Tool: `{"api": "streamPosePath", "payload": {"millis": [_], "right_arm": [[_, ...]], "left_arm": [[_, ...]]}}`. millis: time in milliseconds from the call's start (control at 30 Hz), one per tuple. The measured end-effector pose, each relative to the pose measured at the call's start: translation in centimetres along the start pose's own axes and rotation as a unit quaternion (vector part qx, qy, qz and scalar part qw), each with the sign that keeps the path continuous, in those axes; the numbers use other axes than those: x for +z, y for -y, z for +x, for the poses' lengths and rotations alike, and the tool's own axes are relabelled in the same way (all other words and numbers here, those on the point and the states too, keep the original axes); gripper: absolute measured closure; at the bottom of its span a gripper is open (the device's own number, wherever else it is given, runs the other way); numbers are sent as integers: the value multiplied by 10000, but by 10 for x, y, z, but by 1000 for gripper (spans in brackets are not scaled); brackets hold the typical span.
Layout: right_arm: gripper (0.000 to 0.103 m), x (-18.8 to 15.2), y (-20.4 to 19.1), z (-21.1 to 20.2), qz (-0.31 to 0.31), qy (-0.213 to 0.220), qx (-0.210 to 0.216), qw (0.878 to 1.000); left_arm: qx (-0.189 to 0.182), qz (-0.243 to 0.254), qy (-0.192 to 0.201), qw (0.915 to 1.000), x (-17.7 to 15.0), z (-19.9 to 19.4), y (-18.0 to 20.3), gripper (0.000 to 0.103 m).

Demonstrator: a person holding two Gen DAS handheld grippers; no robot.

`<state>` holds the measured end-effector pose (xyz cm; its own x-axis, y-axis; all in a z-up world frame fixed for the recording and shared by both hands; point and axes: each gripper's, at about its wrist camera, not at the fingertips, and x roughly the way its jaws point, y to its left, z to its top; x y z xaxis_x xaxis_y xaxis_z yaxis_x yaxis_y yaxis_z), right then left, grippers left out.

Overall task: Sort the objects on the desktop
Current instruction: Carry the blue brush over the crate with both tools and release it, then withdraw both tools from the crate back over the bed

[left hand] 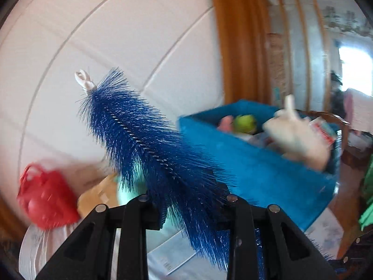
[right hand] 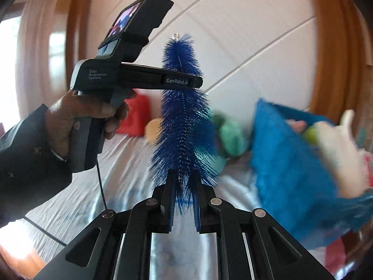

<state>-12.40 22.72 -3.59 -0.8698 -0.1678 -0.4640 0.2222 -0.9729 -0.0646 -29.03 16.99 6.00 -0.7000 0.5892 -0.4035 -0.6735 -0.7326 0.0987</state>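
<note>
Two black handheld grippers. The right gripper [right hand: 184, 182] is showing ribbed blue pads on its fingers [right hand: 168, 200] and round silver screws on angular black arms. The left gripper [right hand: 194, 82] is wearing white lettering, "Data Acquisition System" and "GenRobot.AI", a small lit screen [right hand: 124, 19] strapped on top, and a thin black cable [right hand: 100, 184] trailing below. The hand [right hand: 86, 119] is showing a dark sleeve [right hand: 28, 163] and a wrist bangle [right hand: 59, 156].
</note>
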Motion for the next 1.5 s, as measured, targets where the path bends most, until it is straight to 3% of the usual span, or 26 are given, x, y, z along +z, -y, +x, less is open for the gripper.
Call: {"api": "streamPosePath", "payload": {"millis": [167,367,567,900,1000,1133,1233,1300,1367,1433,1500], "right_arm": [[90,8,49,-38,211,186,-580,9979],[90,12,117,-69,317,167,-971,9946],[90,17,185,-92,392,195,-1192,9919],[90,22,250,-70,690,177,-1039,9920],[88,24,260,-55,754,152,-981,9922],[74,29,267,-39,750,120,-1112,9909],[73,30,280,-26,858,81,-1149,9896],[65,31,286,-20,916,48,-1231,9881],[50,34,289,-17,980,45,-1246,9874],[47,38,292,-16,1057,36,-1102,9883],[33,42,290,-25,1072,200,-1092,9880]], "left_arm": [[-463,291,201,9983,49,17,64,75],[-733,342,262,9964,87,47,133,75],[-722,286,280,9966,122,83,177,75],[-426,483,40,9979,152,134,207,74],[-332,590,-74,9977,156,146,211,61],[-83,691,-73,9975,157,154,216,51],[44,691,1,9976,160,158,216,42],[97,714,75,9974,160,157,216,31],[202,798,176,9965,159,155,217,19],[352,863,290,9952,160,148,216,15],[352,809,368,9954,162,139,212,13]]}}
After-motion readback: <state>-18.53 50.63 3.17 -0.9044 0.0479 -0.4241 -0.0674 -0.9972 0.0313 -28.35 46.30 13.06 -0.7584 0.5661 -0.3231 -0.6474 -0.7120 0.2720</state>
